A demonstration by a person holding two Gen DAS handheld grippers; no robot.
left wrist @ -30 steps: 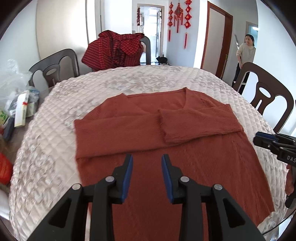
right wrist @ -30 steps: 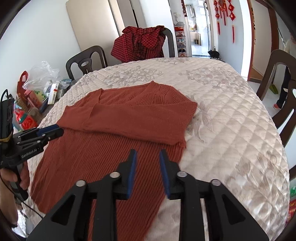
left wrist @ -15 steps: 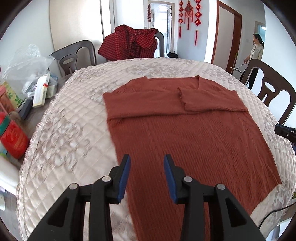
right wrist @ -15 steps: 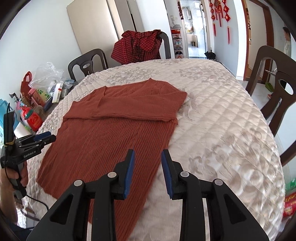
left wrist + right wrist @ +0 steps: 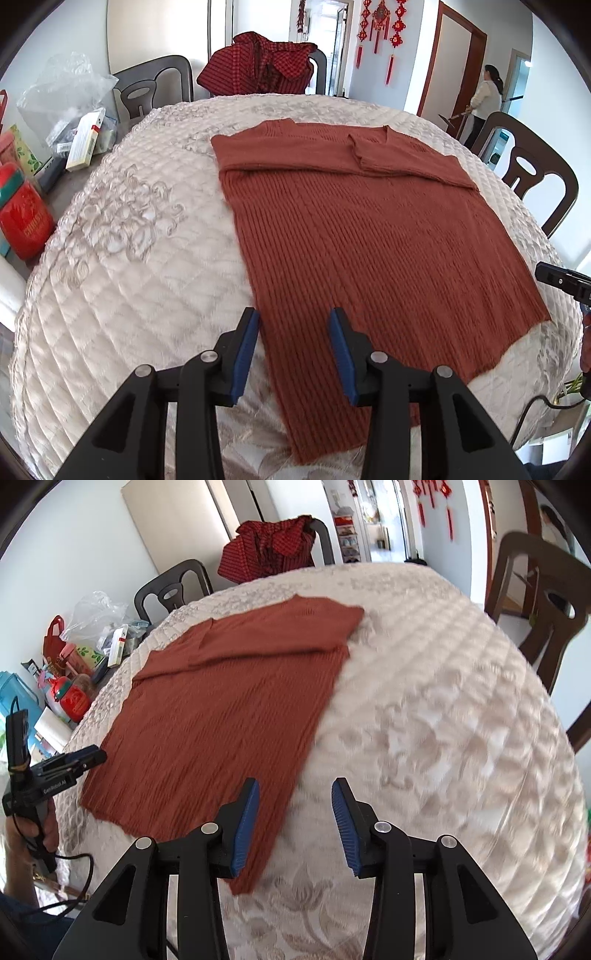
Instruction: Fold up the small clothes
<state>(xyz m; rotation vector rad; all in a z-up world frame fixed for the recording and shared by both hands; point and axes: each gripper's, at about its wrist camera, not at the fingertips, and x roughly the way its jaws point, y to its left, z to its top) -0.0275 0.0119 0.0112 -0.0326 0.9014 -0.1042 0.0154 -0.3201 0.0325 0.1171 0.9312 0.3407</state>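
So the rust-red knit sweater [image 5: 373, 236] lies flat on the quilted cream surface [image 5: 122, 258], sleeves folded in across the chest, hem end nearest the cameras.

Left wrist view: the left claw [image 5: 293, 345] hangs over the near left hem corner, jaws partly apart and just been opening. The sweater's left edge runs under the gap, but the blue pads aren't pressing on anything. This view also gives the clean look at the neckline and the folded sleeves, plus a person [image 5: 484, 103] standing by a doorway at the far right. Only a sliver of the other claw pokes in at the right edge.

Right wrist view: the right claw [image 5: 295, 821] sits over the opposite hem corner, jaws apart with nothing between them, and they've just opened a fair bit. The sweater's right edge ends by the left pad; under the rest of the gap it's bare quilt. Here you get the whole left claw [image 5: 88, 756] from the side with the hand [image 5: 27, 834] gripping its handle and a cable trailing off.

Both show a red checked garment [image 5: 258, 62] draped on a far chair, and clutter [image 5: 74, 668] off the left side. The right view is motion-blurred, so the knit ribs smear out, and the labels on the clutter are too small to read.
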